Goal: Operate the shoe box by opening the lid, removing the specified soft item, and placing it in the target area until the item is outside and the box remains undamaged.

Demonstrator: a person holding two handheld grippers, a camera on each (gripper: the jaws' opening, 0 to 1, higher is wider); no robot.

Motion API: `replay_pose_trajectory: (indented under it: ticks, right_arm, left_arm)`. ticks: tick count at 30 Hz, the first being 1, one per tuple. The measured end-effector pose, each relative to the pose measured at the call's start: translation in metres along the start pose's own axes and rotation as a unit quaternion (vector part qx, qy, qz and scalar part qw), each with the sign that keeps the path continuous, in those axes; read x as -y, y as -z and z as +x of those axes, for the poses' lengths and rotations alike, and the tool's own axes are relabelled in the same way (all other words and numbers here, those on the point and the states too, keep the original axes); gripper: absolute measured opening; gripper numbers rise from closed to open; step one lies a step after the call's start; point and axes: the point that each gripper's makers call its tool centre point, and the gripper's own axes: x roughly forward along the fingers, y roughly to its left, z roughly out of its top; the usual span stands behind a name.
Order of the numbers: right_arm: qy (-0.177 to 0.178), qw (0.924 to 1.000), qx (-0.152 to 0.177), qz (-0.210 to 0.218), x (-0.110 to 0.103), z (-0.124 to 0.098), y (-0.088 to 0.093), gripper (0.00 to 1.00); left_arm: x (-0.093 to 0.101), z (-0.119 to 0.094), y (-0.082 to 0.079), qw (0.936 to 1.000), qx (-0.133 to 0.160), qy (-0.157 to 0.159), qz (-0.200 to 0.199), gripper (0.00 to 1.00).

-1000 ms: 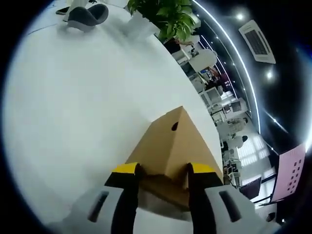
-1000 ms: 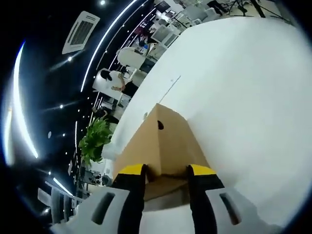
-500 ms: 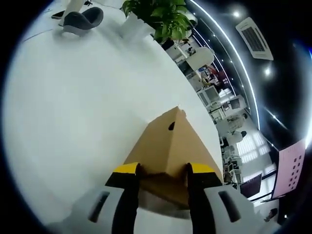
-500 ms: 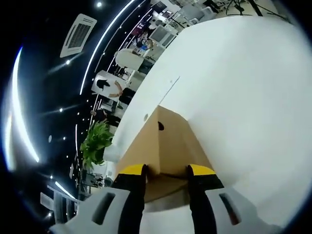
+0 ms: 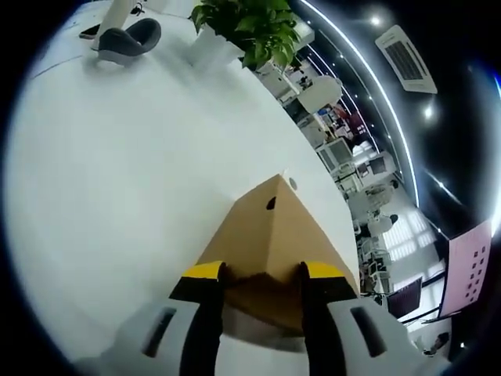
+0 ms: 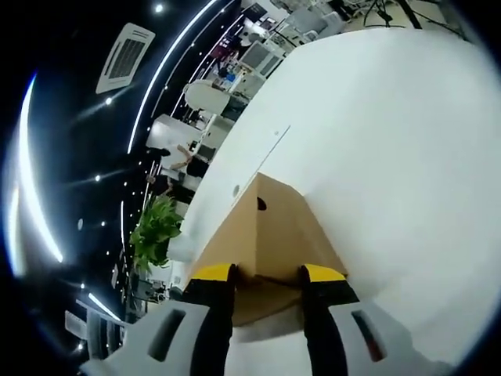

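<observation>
Left gripper [image 5: 261, 276]: yellow-tipped jaws set either side of the near end of the shoe box [image 5: 275, 235], clamped on the cardboard edge. Right gripper [image 6: 262, 276]: same attitude in the right gripper view, jaws closed on the near edge of the box [image 6: 266, 235]. The box is plain brown cardboard, lid appearing shut, with a small round hole [image 5: 271, 204] in its far end. It rests on the white table [image 5: 117, 172]. Beyond the box, at the table's far edge, stand a potted plant [image 5: 246, 27] and a dark grey object [image 5: 129, 39].
</observation>
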Motion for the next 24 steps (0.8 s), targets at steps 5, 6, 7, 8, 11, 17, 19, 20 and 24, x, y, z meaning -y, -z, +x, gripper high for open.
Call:
replay_pose_trajectory:
  ticks: [5, 6, 7, 8, 11, 17, 19, 20, 24]
  right_arm:
    - [0.0, 0.9999, 0.003, 0.011, -0.005, -0.004, -0.002, 0.31]
    - [0.0, 0.9999, 0.004, 0.012, -0.005, -0.004, -0.003, 0.31]
    - [0.0, 0.9999, 0.004, 0.013, -0.006, -0.004, -0.003, 0.31]
    - [0.0, 0.9999, 0.005, 0.016, -0.006, -0.004, -0.003, 0.3]
    - [-0.001, 0.9997, 0.007, 0.024, -0.009, -0.006, -0.005, 0.3]
    - [-0.003, 0.9994, 0.011, 0.033, -0.013, -0.009, -0.008, 0.3]
    - [-0.005, 0.9993, 0.013, 0.036, -0.015, -0.01, -0.009, 0.3]
    - [-0.006, 0.9992, 0.014, 0.037, -0.015, -0.01, -0.01, 0.3]
    - [-0.016, 0.9986, 0.019, 0.046, -0.018, -0.013, -0.012, 0.29]
  left_arm:
    - [0.003, -0.001, -0.001, 1.0, 0.004, 0.002, 0.003, 0.37]
    - [0.004, -0.002, -0.002, 1.0, 0.005, 0.003, 0.004, 0.37]
    - [0.004, -0.003, -0.002, 1.0, 0.006, 0.003, 0.005, 0.37]
    - [0.005, -0.003, -0.002, 1.0, 0.007, 0.004, 0.005, 0.37]
    - [0.007, -0.005, -0.004, 0.9999, 0.01, 0.006, 0.006, 0.37]
    - [0.011, -0.006, -0.008, 0.9998, 0.014, 0.01, 0.004, 0.37]
    - [0.011, -0.006, -0.008, 0.9998, 0.016, 0.012, 0.002, 0.37]
    - [0.012, -0.007, -0.008, 0.9998, 0.017, 0.014, 0.001, 0.37]
    - [0.015, -0.008, -0.01, 0.9995, 0.023, 0.02, -0.004, 0.38]
